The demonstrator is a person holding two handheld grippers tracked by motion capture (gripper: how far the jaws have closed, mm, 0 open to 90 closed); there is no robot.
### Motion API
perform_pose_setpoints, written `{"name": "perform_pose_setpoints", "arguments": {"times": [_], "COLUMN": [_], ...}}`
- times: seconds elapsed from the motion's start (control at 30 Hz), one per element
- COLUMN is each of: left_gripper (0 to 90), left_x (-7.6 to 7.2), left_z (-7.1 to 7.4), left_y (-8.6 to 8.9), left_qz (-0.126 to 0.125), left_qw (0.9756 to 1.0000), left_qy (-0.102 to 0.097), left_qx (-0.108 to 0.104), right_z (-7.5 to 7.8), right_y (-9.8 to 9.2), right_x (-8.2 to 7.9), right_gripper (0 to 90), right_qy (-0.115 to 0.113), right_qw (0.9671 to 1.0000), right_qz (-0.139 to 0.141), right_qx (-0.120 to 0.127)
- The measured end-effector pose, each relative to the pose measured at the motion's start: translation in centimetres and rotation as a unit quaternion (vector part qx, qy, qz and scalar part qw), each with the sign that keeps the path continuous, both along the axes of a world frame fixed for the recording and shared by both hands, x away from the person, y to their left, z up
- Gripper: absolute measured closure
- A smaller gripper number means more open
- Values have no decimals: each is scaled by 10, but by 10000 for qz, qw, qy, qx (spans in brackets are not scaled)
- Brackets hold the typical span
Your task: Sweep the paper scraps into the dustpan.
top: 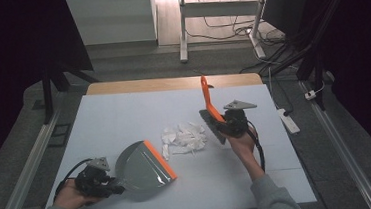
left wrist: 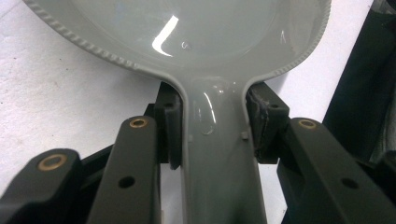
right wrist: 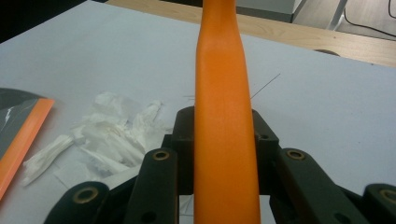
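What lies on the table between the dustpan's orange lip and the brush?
A pile of torn white paper scraps lies between the dustpan and the brush, touching neither; the high view shows it best.

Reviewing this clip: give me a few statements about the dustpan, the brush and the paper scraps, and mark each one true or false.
1. The left gripper is shut on the handle of the grey dustpan. True.
2. The right gripper holds a blue brush. False: the brush has an orange handle, clamped between the jaws.
3. The white paper scraps already lie inside the dustpan. False: they sit on the table, between the dustpan's orange lip and the brush.
4. The brush handle points up and away from the person. True.
5. The dustpan's orange lip faces the scraps. True.
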State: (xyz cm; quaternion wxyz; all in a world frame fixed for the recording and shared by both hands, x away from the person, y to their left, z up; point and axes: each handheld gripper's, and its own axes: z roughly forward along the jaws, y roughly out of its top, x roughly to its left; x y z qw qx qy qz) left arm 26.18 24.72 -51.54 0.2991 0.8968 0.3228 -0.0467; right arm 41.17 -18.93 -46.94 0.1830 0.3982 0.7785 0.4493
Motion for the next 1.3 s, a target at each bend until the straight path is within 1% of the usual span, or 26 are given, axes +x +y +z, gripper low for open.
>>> {"name": "perform_pose_setpoints", "arguments": {"times": [0.17, 0.3, 0.4, 0.57, 0.7, 0.8, 1.13, 1.3], "left_gripper": [611, 611, 611, 611, 611, 611, 612, 611], "left_x": [1, 2, 3, 4, 5, 6, 7, 8], "left_z": [-1, -2, -3, -4, -5, -5, -6, -6], "left_y": [-1, -2, -5, -7, -7, -8, -9, -9], "left_qz": [51, 11, -33, -26, -20, -19, -8, -15], "left_qw": [10000, 10000, 10000, 9999, 9999, 9998, 9997, 9997], "left_qy": [10, 56, 78, 119, 152, 162, 201, 219], "left_qx": [-11, -48, -21, -50, -56, -65, -111, -117], "right_z": [-2, -3, -3, -4, -6, -7, -16, -19], "right_y": [5, 7, 8, 12, 14, 16, 22, 29], "right_x": [6, 10, 11, 17, 19, 20, 29, 33], "right_gripper": [702, 702, 703, 702, 702, 702, 702, 702], "right_qy": [13, 30, 41, 53, 54, 107, 251, 313], "right_qw": [10000, 10000, 10000, 9998, 9996, 9996, 9986, 9983], "right_qz": [-6, -29, -33, -75, -74, -60, -92, -70], "right_qx": [-28, -55, -66, -201, -260, -266, -454, -491]}}
